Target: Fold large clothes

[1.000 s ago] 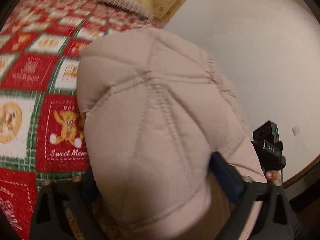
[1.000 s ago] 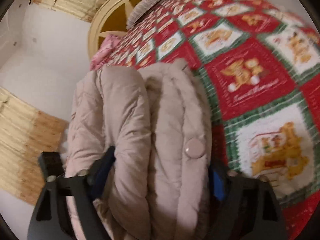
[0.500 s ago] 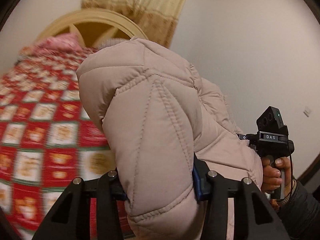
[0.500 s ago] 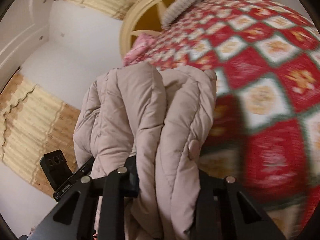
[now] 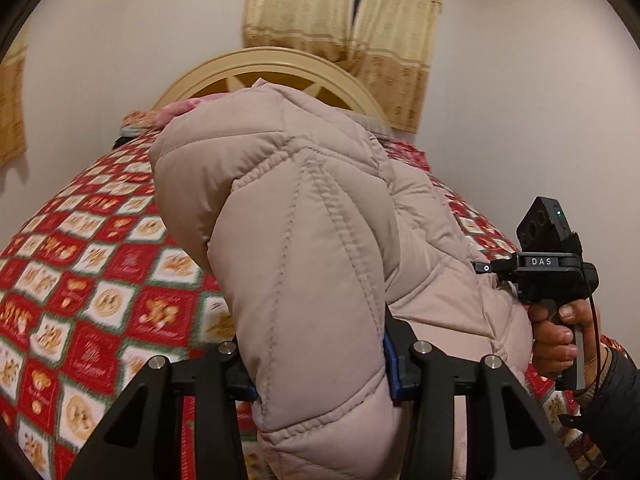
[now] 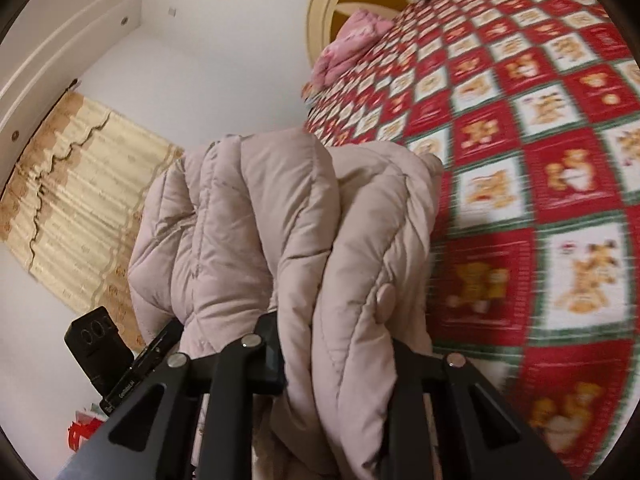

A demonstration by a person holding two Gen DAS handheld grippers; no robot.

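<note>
Both hand-held grippers pinch your puffy beige quilted jacket [image 5: 304,240]; your left hand-held gripper [image 5: 316,364] clamps a thick fold, your right hand-held gripper [image 6: 336,356], jaws just narrowed, squeezes bunched layers; the jacket hangs above the bed's red checked teddy-bear quilt [image 5: 92,272].

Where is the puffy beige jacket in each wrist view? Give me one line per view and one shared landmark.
Left wrist view: the puffy beige jacket fills the centre, running from between the jaws at the bottom up across the headboard.
Right wrist view: the jacket sits centre to lower centre, bunched in folds between the jaws.
Shared landmark: the cream arched headboard, above the red checked bedspread.
</note>
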